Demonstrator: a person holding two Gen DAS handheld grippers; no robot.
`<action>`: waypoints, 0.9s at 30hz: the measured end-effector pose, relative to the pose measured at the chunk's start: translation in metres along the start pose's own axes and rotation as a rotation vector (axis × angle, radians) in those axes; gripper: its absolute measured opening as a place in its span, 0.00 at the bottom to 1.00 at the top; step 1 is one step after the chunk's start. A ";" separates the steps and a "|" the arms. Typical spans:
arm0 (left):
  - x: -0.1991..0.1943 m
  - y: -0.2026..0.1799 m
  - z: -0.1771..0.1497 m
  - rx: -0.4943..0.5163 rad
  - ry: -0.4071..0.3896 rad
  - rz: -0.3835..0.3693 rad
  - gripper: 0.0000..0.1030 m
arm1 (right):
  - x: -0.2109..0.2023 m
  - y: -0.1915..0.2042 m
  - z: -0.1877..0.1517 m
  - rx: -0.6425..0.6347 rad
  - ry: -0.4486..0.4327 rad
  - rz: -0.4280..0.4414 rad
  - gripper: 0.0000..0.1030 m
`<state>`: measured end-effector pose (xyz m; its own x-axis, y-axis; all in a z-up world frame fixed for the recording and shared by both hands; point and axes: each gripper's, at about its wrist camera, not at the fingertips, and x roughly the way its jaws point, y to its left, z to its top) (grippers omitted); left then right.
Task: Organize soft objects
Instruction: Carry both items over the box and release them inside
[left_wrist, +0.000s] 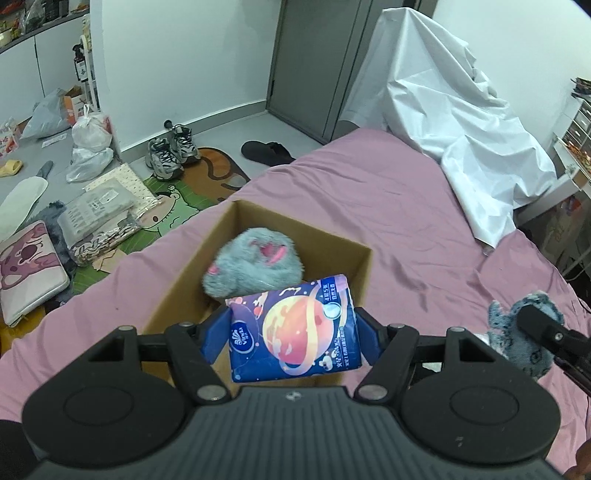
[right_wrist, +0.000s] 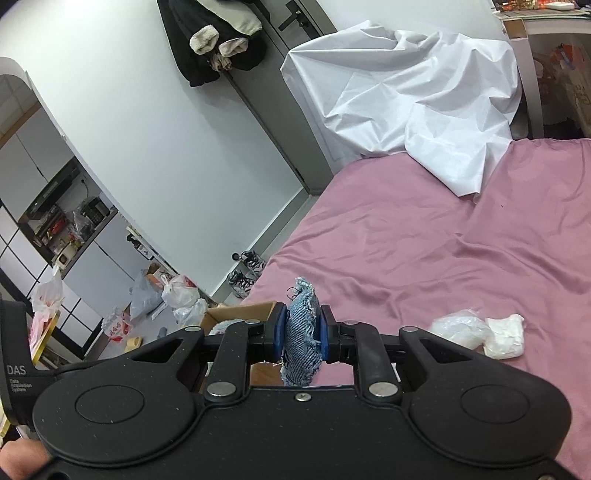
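Your left gripper (left_wrist: 293, 334) holds a tissue pack (left_wrist: 295, 332), dark blue with an orange planet printed on it. The jaws stand fairly wide and both blue pads press on the sides of the pack. The pack hangs over the near part of a cardboard box (left_wrist: 364, 269), which stands open on the pink bed sheet (left_wrist: 388, 206). Inside the box, just behind the pack, lies a grey fluffy toy (left_wrist: 255, 267) with pink parts.

Your right gripper (right_wrist: 300, 330) has its jaws narrow, and they squeeze a piece of denim cloth (right_wrist: 301, 332) with frayed edges. The cloth stands upright between the pads and sticks out above and below them. In the left wrist view you see this same cloth at the right edge, above the sheet and beside the box. In the right wrist view a corner of the box shows just to the left of the pads.

To the right of the right gripper, two white soft bundles (right_wrist: 480, 334) lie on the sheet, touching each other.

Farther away, a crumpled white sheet (left_wrist: 461, 122) covers the far end of the bed. On the floor beside the bed you see a pair of sneakers (left_wrist: 171, 149), a cartoon mat (left_wrist: 177, 206) and some plastic bags (left_wrist: 90, 142).
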<state>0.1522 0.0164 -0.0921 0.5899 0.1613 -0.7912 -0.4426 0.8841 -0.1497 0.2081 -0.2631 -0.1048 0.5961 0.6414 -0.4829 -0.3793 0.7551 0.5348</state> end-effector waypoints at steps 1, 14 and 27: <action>0.001 0.004 0.001 -0.004 0.000 -0.001 0.67 | 0.001 0.002 0.000 -0.002 -0.003 0.000 0.18; 0.022 0.044 0.010 -0.020 0.028 -0.012 0.67 | 0.022 0.028 -0.006 -0.038 -0.006 -0.016 0.18; 0.049 0.063 0.018 -0.034 0.079 -0.054 0.70 | 0.063 0.050 -0.013 -0.061 0.057 -0.041 0.18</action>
<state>0.1655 0.0883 -0.1293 0.5591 0.0774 -0.8255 -0.4348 0.8751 -0.2124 0.2174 -0.1836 -0.1171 0.5710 0.6155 -0.5432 -0.3994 0.7864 0.4712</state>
